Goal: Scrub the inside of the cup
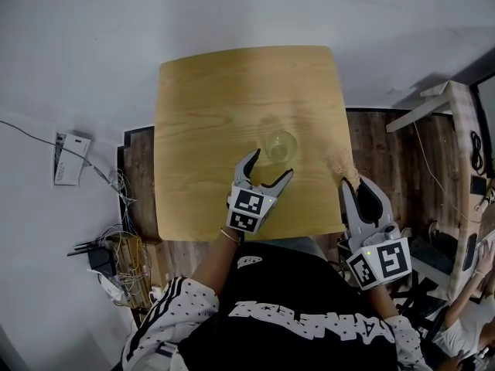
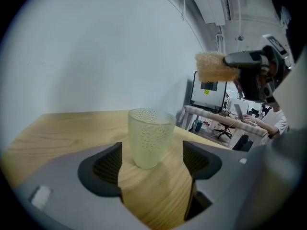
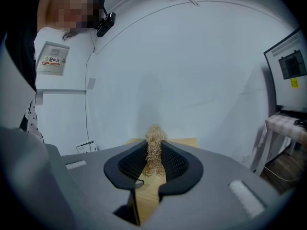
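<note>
right gripper (image 1: 354, 185) clamped on tan fibrous scrubber (image 1: 341, 166) at light wooden desk's (image 1: 201, 99) right edge; left gripper (image 1: 269, 168), jaws apart, faces frosted dimpled cup (image 1: 280, 145) mid-desk: likely cup-securing step, close on it next.

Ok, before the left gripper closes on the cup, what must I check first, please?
1. Frosted pale-green dimpled glass cup upright on light wooden table: ok.
2. Left gripper open wide: ok.
3. Its pads touching the cup: not ok, both apart.
4. Right gripper shut on tan fibrous scrubber: ok.
5. Scrubber above cup: not ok, off to its right.
6. Cup empty: cannot tell.
</note>
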